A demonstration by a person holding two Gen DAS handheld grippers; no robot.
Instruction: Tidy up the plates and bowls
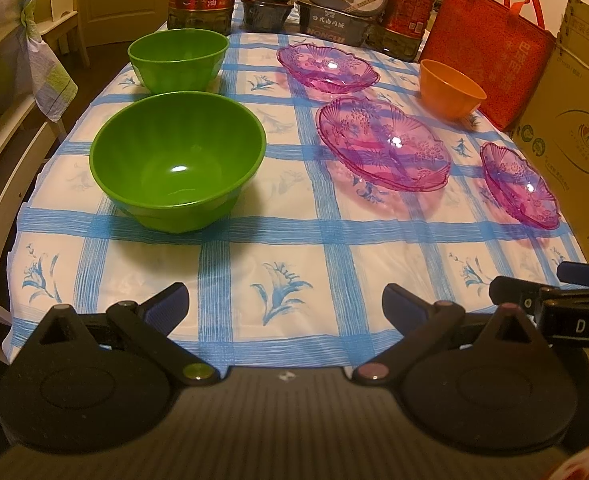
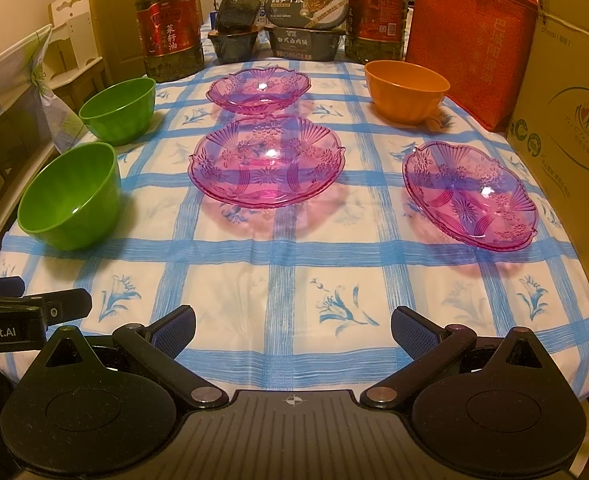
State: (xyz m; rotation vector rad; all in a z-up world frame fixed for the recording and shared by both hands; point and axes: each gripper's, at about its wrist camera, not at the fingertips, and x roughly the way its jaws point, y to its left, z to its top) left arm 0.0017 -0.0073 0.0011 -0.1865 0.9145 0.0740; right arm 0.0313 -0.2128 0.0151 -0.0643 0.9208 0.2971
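Observation:
On the blue-checked tablecloth [image 1: 278, 296] stand a large green bowl [image 1: 178, 160] at the near left and a smaller green bowl [image 1: 178, 60] behind it. Three pink see-through plates lie apart: one far [image 1: 326, 68], one in the middle [image 1: 382, 144], one at the right [image 1: 518, 184]. An orange bowl [image 1: 450, 88] stands far right. The right wrist view shows the same: green bowls [image 2: 70, 196] [image 2: 118, 108], plates [image 2: 258, 88] [image 2: 266, 160] [image 2: 470, 196], orange bowl [image 2: 406, 88]. My left gripper [image 1: 284, 304] and right gripper [image 2: 292, 328] are open and empty above the near table edge, side by side.
At the back stand two oil bottles [image 2: 168, 24] [image 2: 376, 12] and stacked food boxes [image 2: 306, 20]. An orange bag [image 2: 470, 44] and a cardboard box [image 2: 570, 140] line the right side. A chair [image 1: 14, 60] stands left of the table.

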